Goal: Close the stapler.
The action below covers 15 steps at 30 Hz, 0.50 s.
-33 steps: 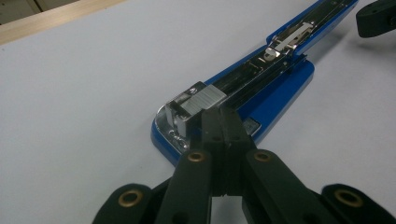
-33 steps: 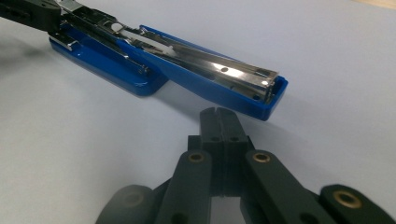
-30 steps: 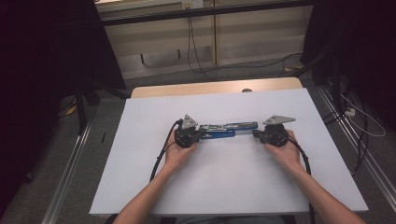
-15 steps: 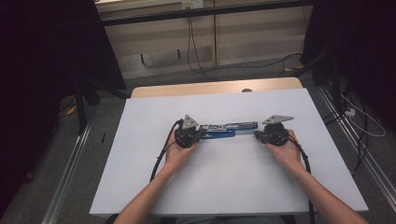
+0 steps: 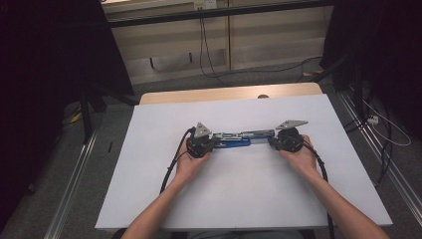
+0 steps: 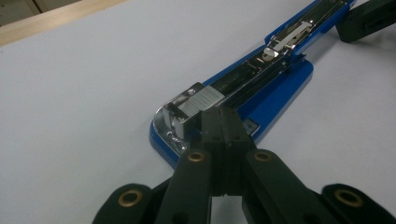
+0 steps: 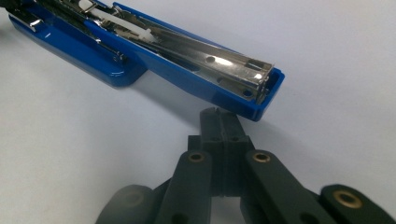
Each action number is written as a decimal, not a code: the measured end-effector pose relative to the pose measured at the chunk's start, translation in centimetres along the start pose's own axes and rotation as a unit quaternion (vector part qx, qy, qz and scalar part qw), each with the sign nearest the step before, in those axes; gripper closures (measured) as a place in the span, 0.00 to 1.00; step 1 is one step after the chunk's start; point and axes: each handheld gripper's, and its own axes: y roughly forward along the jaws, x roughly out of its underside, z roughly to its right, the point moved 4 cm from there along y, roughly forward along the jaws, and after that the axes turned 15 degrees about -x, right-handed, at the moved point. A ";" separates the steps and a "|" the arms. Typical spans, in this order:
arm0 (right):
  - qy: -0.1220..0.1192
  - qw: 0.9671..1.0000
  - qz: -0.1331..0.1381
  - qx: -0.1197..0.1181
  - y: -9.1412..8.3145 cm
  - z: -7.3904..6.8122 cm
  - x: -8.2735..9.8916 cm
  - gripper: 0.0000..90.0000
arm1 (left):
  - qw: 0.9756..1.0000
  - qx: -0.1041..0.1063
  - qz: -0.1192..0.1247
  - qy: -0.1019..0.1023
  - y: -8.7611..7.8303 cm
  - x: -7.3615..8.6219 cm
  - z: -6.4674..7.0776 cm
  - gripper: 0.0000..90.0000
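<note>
On the white table (image 5: 149, 189), opened blue stapler (image 5: 234, 139) between left gripper (image 5: 211, 144) and right gripper (image 5: 272, 142)

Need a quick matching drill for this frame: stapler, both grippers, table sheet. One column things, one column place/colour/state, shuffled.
Things:
1. stapler
2. left gripper
3. right gripper
4. table sheet

States:
A. white, flat
B. shut, tips at the stapler's flat blue base end
C. blue, swung open flat, metal channel exposed
D. shut, tips just short of the open arm's blue end

Pairs: 1-C, 2-B, 3-D, 4-A
</note>
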 end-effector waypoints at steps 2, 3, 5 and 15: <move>-0.002 1.000 -0.001 0.000 0.0 0.0 0.0 1.00 | 1.000 0.000 0.000 0.001 0.0 0.0 0.0 1.00; -0.004 1.000 -0.003 -0.001 0.0 0.0 -0.1 1.00 | 1.000 0.000 0.000 0.001 0.0 0.0 0.0 1.00; -0.004 1.000 -0.001 -0.002 0.0 0.0 -0.1 1.00 | 1.000 0.000 0.000 0.001 0.0 0.0 0.0 1.00; -0.006 1.000 0.001 -0.004 0.1 0.1 -0.1 1.00 | 1.000 0.003 -0.002 -0.009 0.0 0.0 0.0 1.00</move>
